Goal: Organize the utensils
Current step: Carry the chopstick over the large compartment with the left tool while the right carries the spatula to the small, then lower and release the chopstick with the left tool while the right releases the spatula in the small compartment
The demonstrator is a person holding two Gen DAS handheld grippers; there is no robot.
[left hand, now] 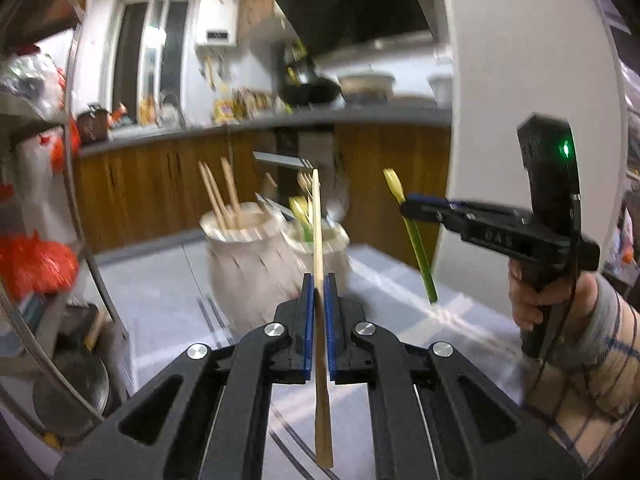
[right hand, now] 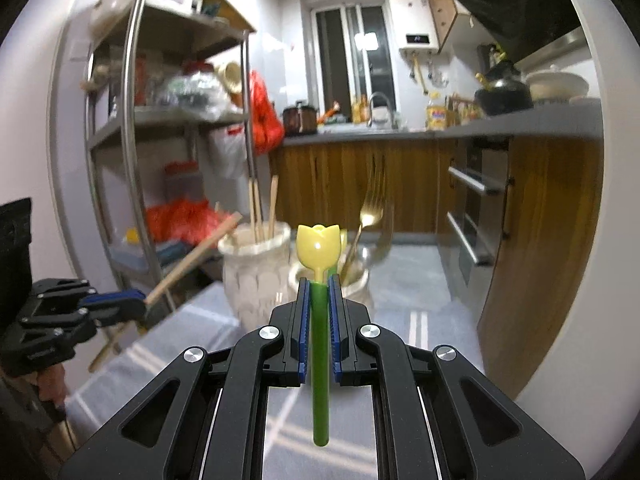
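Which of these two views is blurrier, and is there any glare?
Left wrist view: motion blur smears the white holders and counter; the chopstick stays fairly sharp. Right wrist view: mostly crisp, a glare spot on the tulip spoon, bright window reflection; both bend straight lines.

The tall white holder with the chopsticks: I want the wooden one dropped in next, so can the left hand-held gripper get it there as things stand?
Probably yes. The left hand-held gripper is shut on the chopstick, and the tall holder stands just ahead with its mouth open; only three chopsticks stand inside.

Two holders (right hand: 256, 264) crowd ahead; tabletop (right hand: 408, 280) right lies open
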